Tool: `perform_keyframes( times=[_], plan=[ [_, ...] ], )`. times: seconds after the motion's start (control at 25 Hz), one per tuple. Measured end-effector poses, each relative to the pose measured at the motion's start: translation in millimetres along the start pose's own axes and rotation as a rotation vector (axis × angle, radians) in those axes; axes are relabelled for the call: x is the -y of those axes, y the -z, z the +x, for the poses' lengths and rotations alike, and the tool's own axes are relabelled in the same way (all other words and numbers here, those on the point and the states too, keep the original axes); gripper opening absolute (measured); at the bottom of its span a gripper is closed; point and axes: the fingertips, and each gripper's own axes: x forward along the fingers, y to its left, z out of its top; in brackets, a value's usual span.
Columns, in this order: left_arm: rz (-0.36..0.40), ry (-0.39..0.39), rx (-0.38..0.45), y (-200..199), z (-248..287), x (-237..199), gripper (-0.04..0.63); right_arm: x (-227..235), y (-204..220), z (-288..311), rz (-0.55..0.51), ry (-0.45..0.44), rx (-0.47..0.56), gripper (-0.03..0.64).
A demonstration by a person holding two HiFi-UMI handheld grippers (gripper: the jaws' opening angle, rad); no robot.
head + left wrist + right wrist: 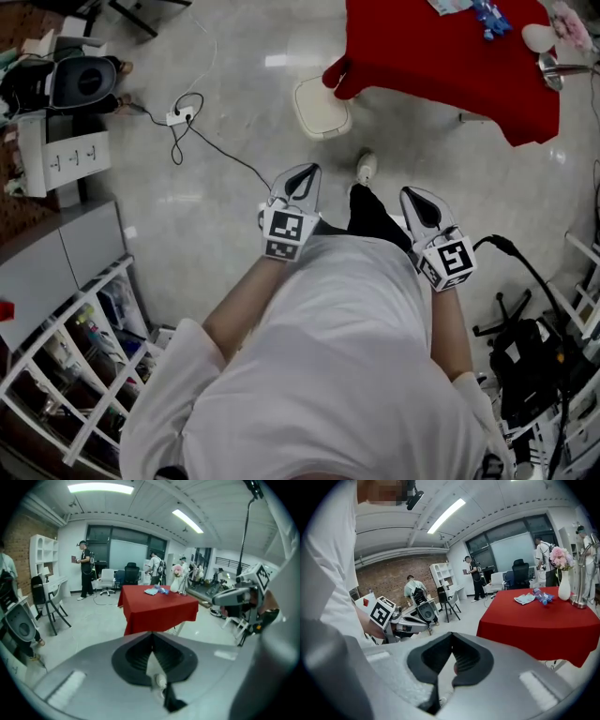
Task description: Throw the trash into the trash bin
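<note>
The trash lies on a red-clothed table (469, 70) ahead of me: a crumpled pale paper (448, 6) and a blue wrapper or bottle (489, 19). The right gripper view shows the same paper (525, 598) and blue piece (542, 597). A white lidded bin (322, 106) stands on the floor by the table's near left corner. I hold both grippers close in front of my body, well short of the table. My left gripper (298, 180) is shut with nothing in it, its tips (152, 633) meeting. My right gripper (419, 199) is also shut and empty, its jaws (451, 633) together.
A vase of pink flowers (542, 37) and a metal stand (555, 70) share the table. A power strip with cables (180, 117) lies on the floor at left. A white rack (70, 361) stands at lower left and black gear (530, 361) at lower right. Several people stand farther back.
</note>
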Motion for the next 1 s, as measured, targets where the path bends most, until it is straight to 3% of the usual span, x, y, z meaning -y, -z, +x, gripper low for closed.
perform_keyframes(
  times=[0.4, 1.0],
  plan=[
    [-0.007, -0.08, -0.123, 36.0, 72.6, 2.1, 0.005, 74.7, 17.7, 13.4, -0.009, -0.082, -0.093, 0.0],
    [-0.055, -0.125, -0.326, 194.1, 215.3, -39.5, 0.005, 125.9, 88.4, 76.0, 0.144, -0.017, -0.16, 0.0]
  ],
)
